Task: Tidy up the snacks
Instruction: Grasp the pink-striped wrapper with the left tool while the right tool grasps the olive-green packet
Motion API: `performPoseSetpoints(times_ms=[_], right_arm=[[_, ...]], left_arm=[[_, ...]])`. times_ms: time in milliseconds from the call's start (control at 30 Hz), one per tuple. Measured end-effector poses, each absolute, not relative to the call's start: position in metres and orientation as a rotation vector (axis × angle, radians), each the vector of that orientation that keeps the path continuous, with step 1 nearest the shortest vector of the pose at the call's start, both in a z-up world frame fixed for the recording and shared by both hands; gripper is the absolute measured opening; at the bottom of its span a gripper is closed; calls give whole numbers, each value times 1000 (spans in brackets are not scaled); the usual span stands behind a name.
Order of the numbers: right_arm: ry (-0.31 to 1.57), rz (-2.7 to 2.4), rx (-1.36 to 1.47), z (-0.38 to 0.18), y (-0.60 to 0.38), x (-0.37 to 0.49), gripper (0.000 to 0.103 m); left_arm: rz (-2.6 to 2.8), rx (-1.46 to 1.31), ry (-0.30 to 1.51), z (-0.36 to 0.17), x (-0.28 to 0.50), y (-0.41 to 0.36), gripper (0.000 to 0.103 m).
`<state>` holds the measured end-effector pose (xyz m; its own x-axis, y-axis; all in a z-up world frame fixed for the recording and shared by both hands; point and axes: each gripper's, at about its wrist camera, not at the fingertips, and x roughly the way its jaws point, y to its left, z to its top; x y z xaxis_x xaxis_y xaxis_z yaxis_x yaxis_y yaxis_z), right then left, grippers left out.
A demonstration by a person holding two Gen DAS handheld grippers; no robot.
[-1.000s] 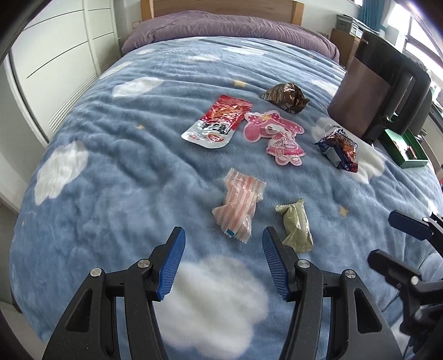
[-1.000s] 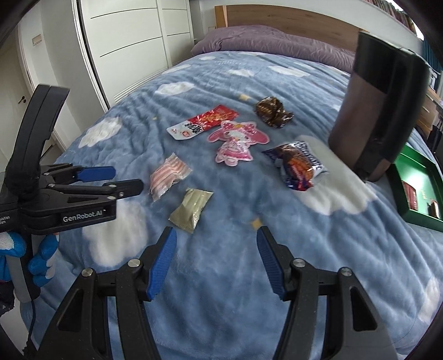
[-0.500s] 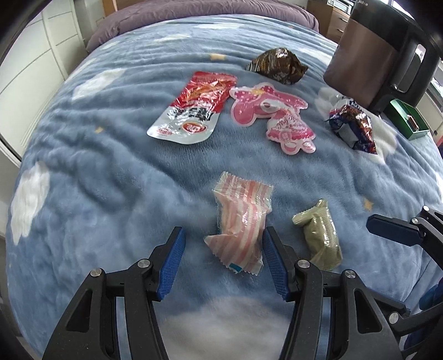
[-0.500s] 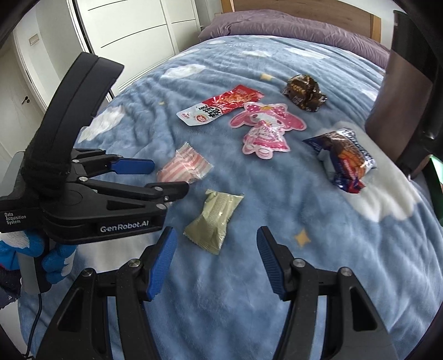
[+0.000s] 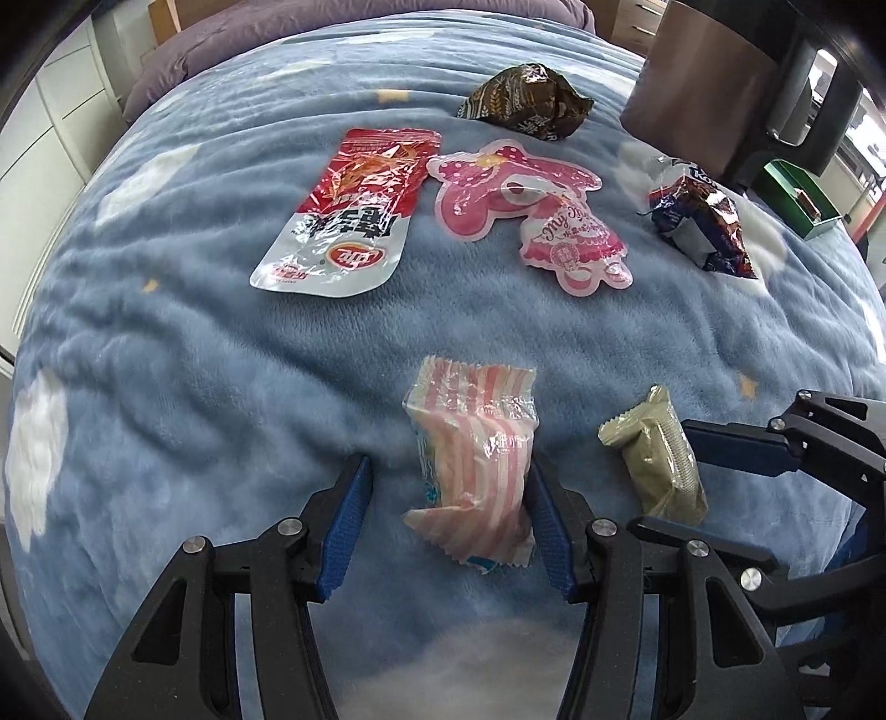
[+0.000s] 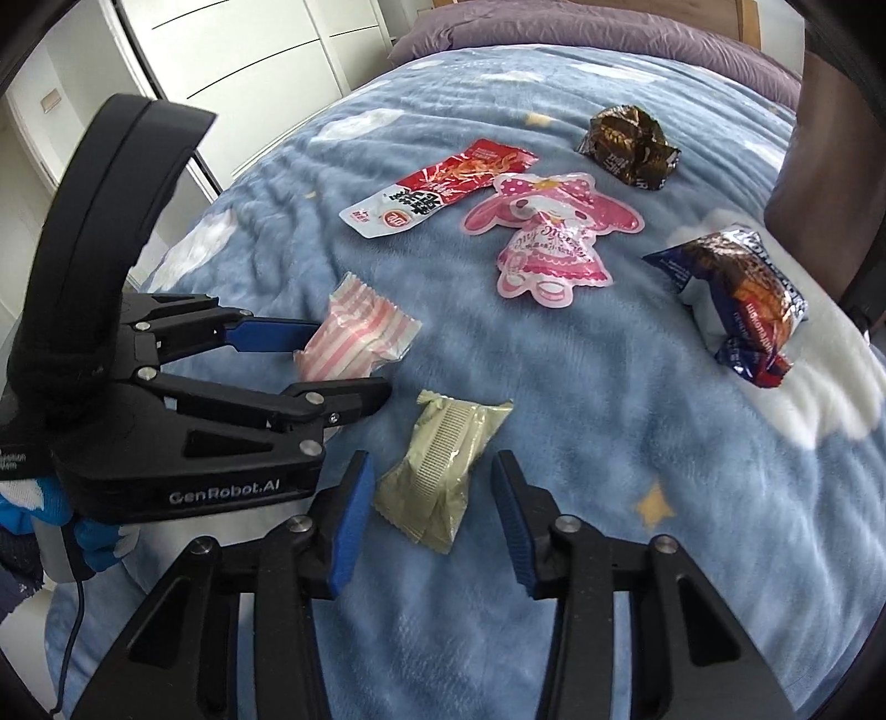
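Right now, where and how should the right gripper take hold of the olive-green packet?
Grip the olive-green packet across its puffy ribbed middle, coming from above. It lies flat on the blanket, its long axis running between the right gripper fingers, so they flank its narrow sides. The jaws are closing, not yet touching.

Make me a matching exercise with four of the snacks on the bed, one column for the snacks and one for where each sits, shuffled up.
Snacks:
1. pink striped packet
2. olive green packet
3. dark brown wrapper
4. red and silver pouch

Places:
A. farthest up the bed, toward the purple pillow
B. between the fingers of the right gripper, whose jaws are closing
C. left of the pink character pouch
D. between the fingers of the left gripper

Pairs: 1-D, 2-B, 3-A, 4-C
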<state>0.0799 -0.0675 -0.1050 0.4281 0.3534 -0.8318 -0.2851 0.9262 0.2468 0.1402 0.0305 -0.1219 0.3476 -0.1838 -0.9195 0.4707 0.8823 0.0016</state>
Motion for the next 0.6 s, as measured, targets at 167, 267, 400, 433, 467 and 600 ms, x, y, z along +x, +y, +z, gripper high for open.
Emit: performPoseSetpoints(times_ms=[167,267,400,433,467,600], right_arm=[[1068,413,83,-108,-66,88,13],[1078,420,101,-111,-69,91,10],[1083,426,123,-112,-73,92,0],[1084,430,130,-112,-75,94,0],[1085,435,132,-112,-76,95,0],[1092,440,121,-114,-77,98,0]], left_arm=[[-429,310,1141,-123,143,27,46],[-424,311,1139,-122,143,25,35],[-410,298,1131,-123,145,23,27],[-409,296,1129,-123,144,24,27],[-408,292,1125,-123,144,24,26],[-402,275,1119,-123,145,24,26]])
